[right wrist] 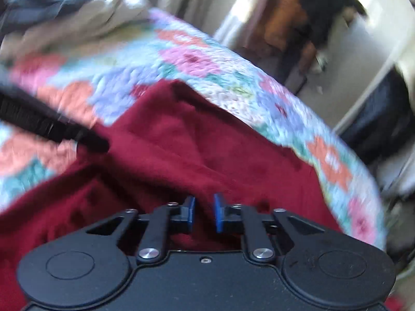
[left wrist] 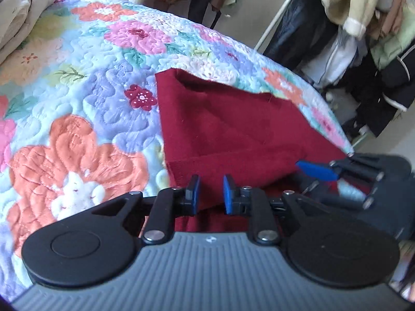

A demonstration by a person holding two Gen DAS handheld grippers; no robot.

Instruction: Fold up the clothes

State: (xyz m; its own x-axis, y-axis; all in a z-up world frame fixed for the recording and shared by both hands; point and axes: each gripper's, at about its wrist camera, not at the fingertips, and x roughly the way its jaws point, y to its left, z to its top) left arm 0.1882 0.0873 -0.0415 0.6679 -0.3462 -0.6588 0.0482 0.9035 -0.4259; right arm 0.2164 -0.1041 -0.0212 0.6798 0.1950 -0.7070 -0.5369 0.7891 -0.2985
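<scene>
Dark red knit garment (left wrist: pixel 228 129) lies folded on the quilted floral bedspread (left wrist: pixel 85 83), its near edge running between the blue pads of the left gripper (left wrist: pixel 211 190); narrow gap, pads appear pinched on the fabric. Right gripper (right wrist: pixel 204 212): narrow gap too, red cloth bunched between its fingers; grip uncertain, view blurred. Beyond the fingers, hanging clothes (left wrist: pixel 345 20).

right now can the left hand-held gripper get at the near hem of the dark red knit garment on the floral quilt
Probably yes. The left hand-held gripper already sits at the hem of the dark red knit garment, fabric between its pads, with nothing in the way on the floral quilt.
</scene>
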